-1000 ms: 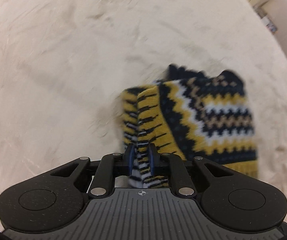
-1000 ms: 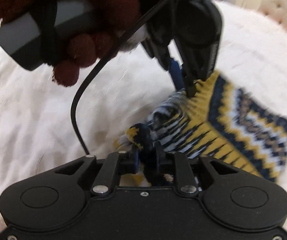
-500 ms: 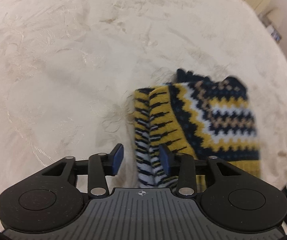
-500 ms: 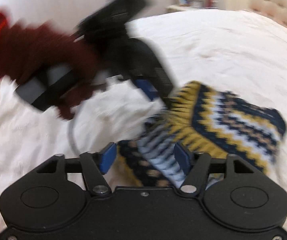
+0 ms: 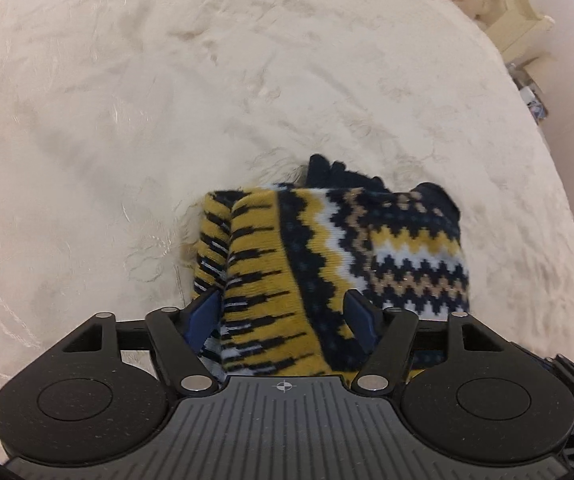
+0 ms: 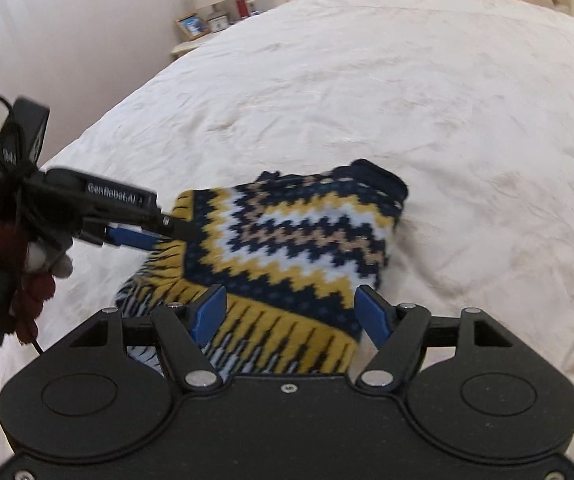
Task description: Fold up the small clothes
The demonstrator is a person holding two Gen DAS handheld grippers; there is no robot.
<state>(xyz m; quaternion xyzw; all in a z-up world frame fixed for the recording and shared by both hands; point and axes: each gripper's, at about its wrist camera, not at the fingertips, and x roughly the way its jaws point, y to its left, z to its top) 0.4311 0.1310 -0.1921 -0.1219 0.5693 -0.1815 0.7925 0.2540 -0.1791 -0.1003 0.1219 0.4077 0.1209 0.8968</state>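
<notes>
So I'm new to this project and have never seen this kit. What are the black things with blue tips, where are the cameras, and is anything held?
No robot here: a person holds a hand-held gripper in each hand, each carrying a fisheye camera looking along its blue-padded fingers. One picture looks out over the left hand-held gripper, the other over the right hand-held gripper, which also sees the left one and the person's gloved hand. On the cream bedspread lies a folded knitted garment, patterned yellow, navy and white. Both pairs of jaws stand open either side of it, so nothing is held.
</notes>
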